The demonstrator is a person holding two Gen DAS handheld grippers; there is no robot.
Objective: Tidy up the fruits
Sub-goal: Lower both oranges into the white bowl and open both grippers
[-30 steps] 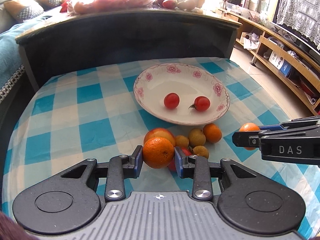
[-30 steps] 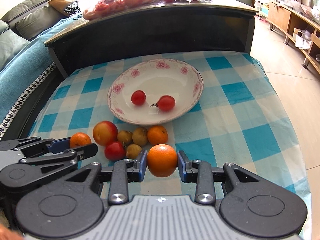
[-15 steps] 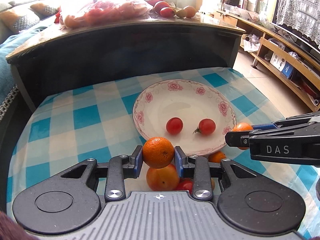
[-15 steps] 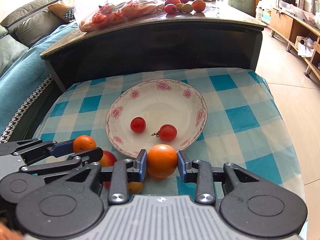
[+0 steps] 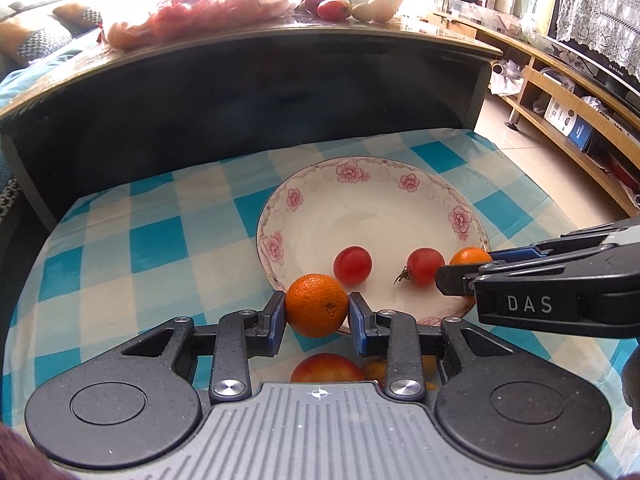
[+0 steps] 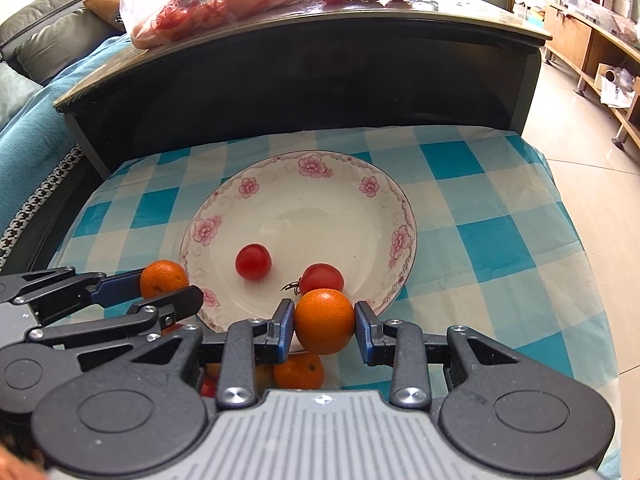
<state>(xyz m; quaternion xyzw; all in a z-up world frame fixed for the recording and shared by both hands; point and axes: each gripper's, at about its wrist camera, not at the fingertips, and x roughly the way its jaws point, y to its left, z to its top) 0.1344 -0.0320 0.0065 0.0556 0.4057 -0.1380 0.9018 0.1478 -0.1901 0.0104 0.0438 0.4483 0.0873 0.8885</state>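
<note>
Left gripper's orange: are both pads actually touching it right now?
Touching. The left wrist view shows the orange wedged between the left gripper pads, each blue pad flush against its side with no gap, held above the cloth.

Plate (image 6: 402, 216): glossy white ceramic w/ pink flower print. Tablecloth (image 6: 484, 200): thin, matt, slightly wrinkled blue/cream check. Left hand-held gripper (image 5: 317, 317): matt black plastic, blue pads, shiny metal screws, ribbed grey body. Orange (image 5: 317, 310): dimpled, semi-gloss peel. Tomatoes (image 6: 253, 261): smooth, shiny.
</note>
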